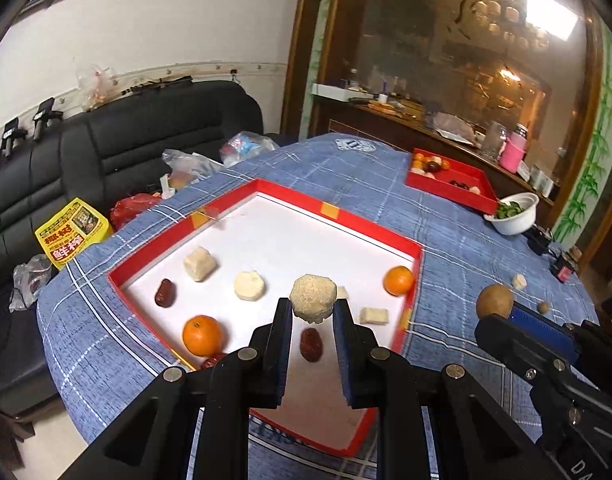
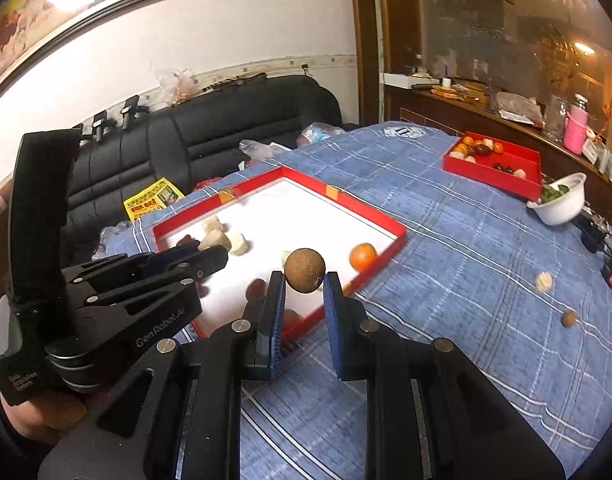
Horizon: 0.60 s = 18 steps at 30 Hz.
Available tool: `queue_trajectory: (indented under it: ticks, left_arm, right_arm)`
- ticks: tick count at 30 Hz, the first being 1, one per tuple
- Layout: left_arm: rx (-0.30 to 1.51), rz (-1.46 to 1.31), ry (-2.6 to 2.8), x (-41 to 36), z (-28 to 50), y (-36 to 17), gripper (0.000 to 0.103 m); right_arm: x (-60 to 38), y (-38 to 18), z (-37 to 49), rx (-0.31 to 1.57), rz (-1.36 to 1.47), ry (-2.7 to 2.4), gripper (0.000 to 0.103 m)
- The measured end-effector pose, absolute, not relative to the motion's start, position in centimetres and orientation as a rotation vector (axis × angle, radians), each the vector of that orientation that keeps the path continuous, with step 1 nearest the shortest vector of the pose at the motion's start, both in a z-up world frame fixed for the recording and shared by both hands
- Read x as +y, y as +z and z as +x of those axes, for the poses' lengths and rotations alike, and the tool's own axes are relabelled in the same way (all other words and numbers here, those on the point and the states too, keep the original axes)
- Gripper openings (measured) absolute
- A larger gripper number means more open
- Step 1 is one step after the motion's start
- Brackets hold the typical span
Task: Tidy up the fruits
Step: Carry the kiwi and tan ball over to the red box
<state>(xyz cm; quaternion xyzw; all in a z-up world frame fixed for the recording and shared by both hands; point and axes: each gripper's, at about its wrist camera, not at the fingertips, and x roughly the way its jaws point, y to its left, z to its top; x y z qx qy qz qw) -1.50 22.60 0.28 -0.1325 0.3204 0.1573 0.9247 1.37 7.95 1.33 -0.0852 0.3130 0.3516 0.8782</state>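
My left gripper is shut on a pale rough fruit chunk, held above the big red-rimmed white tray. In the tray lie two oranges, red dates, and pale chunks. My right gripper is shut on a round brown fruit, held over the tray's right rim; it also shows in the left wrist view. The left gripper appears in the right wrist view, over the tray.
A blue checked cloth covers the table. A small red tray with mixed fruits sits far right, beside a white bowl of greens. A pale chunk and a small brown fruit lie loose on the cloth. A black sofa stands behind.
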Motion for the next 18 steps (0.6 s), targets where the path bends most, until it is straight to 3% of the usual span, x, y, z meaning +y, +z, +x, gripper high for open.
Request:
queue_trajectory:
  ticks: [18]
  left_arm:
    - [0.694,-0.282,0.417,26.3,0.7,-0.7,0.02]
  right_arm:
    - [12.0,0.6,3.8,0.688,-0.191,0.765,0.019]
